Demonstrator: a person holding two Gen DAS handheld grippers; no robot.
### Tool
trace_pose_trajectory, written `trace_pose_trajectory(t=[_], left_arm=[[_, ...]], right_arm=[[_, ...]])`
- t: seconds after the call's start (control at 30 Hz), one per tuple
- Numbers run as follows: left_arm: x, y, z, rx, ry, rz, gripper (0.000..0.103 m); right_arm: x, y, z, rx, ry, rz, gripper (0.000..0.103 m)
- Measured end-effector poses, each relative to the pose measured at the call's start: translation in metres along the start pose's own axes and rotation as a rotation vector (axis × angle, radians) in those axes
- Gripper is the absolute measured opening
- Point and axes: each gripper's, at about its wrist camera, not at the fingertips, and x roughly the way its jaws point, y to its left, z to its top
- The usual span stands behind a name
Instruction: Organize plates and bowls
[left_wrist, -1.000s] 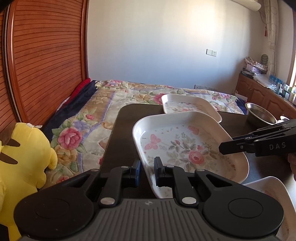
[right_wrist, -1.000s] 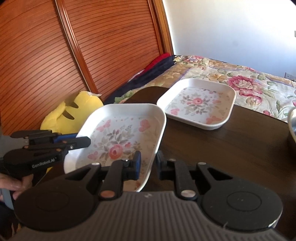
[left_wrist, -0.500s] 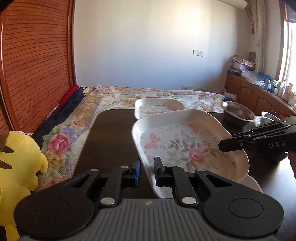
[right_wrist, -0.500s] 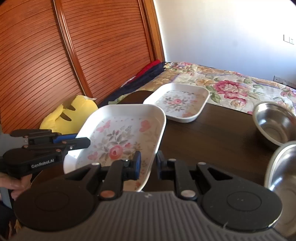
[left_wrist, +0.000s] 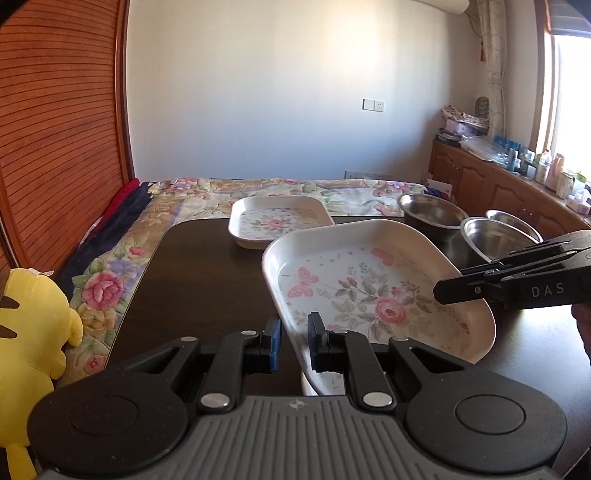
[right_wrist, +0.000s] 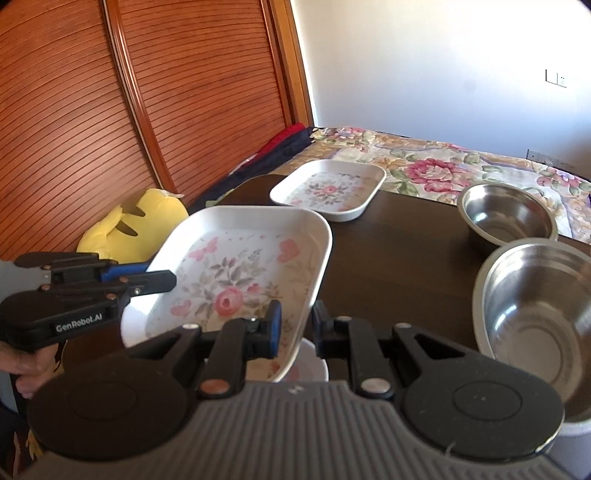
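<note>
A white floral plate (left_wrist: 369, 291) (right_wrist: 236, 273) hangs tilted above the dark table (left_wrist: 207, 280). My left gripper (left_wrist: 294, 341) is shut on its near left rim, and my right gripper (right_wrist: 295, 328) is shut on its right rim. Each gripper also shows in the other's view: the right gripper (left_wrist: 461, 291) and the left gripper (right_wrist: 147, 282). Under the held plate peeks the edge of another white plate (right_wrist: 310, 365) (left_wrist: 325, 380). A third floral plate (left_wrist: 279, 219) (right_wrist: 328, 190) lies at the table's far edge. Steel bowls (right_wrist: 508, 214) (right_wrist: 535, 314) (left_wrist: 430, 216) stand to the right.
A bed with a floral cover (left_wrist: 280, 188) lies beyond the table. A slatted wooden wardrobe (right_wrist: 110, 110) stands on the left, with a yellow plush toy (left_wrist: 29, 325) (right_wrist: 136, 229) at its foot. A cluttered wooden cabinet (left_wrist: 517, 184) runs along the right wall.
Both grippers carried the held plate to the right along the table. The steel bowls came into view, and the near plate now lies under the held one.
</note>
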Motion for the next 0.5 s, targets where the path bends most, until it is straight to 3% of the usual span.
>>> trace_pose_trajectory(t=[0.5], left_arm=[[-0.022, -0.023, -0.025, 0.02, 0.01, -0.029, 0.015]], right_arm=[[-0.027, 0.004, -0.036, 0.028, -0.011, -0.023, 0.019]])
